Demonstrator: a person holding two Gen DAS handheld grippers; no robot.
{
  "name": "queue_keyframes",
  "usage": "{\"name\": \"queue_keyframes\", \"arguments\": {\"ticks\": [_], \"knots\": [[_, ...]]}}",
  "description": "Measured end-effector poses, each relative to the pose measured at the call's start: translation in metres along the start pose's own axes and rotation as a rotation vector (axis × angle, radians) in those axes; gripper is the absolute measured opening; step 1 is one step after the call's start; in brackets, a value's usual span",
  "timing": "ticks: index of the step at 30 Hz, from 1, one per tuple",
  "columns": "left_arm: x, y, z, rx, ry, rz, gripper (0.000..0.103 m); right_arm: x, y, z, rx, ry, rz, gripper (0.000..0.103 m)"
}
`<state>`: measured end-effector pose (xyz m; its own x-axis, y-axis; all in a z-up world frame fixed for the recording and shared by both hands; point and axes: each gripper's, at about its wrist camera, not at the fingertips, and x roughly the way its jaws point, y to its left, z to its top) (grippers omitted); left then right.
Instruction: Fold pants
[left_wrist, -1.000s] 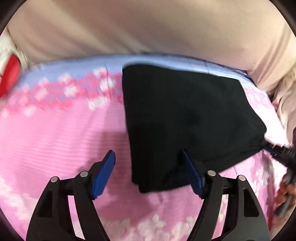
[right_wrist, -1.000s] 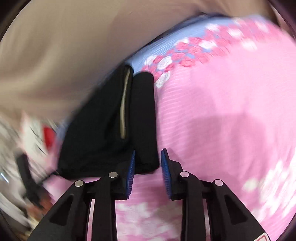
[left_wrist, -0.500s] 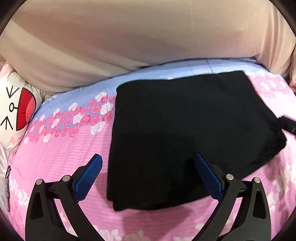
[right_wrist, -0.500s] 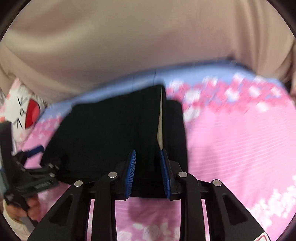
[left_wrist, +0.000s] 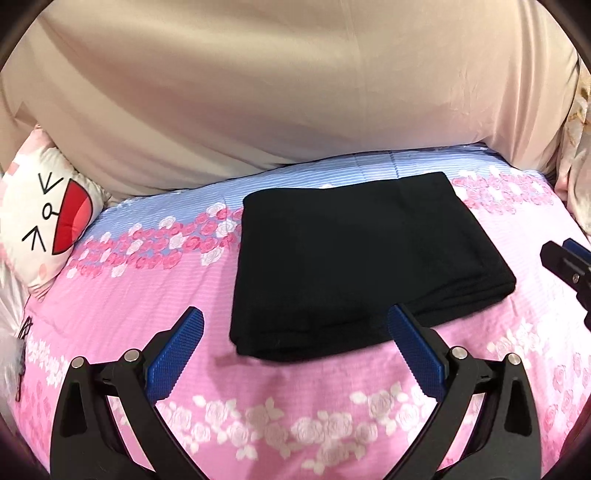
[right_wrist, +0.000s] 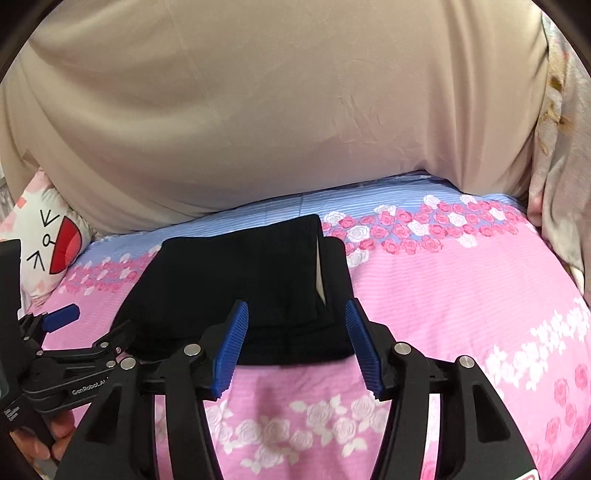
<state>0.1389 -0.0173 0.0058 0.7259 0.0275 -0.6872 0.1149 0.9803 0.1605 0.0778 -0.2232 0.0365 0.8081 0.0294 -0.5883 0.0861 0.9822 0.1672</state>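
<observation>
Pink floral bedsheet (left_wrist: 110, 317) carries the folded black pants (left_wrist: 354, 266), lying at twelve o'clock just beyond both tools: left tool (left_wrist: 295, 350) gapes wide, empty; right tool (right_wrist: 297, 347), just opening, holds nothing.

pillow (left_wrist: 44, 221) cut off left, right gripper (left_wrist: 570, 266) mostly out of frame

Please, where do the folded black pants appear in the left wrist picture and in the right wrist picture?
Left wrist view: the black pants lie at the centre, beyond the open left gripper.
Right wrist view: the pants lie left of centre, just beyond the right gripper.
Shared landmark: the cartoon-face pillow at the left edge.
</observation>
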Motion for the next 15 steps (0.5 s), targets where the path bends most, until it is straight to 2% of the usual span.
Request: {"name": "queue_keyframes", "arguments": {"ticks": [3,15], "knots": [[-0.014,0.001,-0.005,-0.006,-0.024,0.028,0.098,-0.011,0.001,-0.007,0.002,-0.008,0.003,0.063],[-0.045,0.006,-0.026,-0.035,-0.034,0.031,0.098,-0.034,0.013,-0.029,0.006,0.001,0.044,0.068]]}}
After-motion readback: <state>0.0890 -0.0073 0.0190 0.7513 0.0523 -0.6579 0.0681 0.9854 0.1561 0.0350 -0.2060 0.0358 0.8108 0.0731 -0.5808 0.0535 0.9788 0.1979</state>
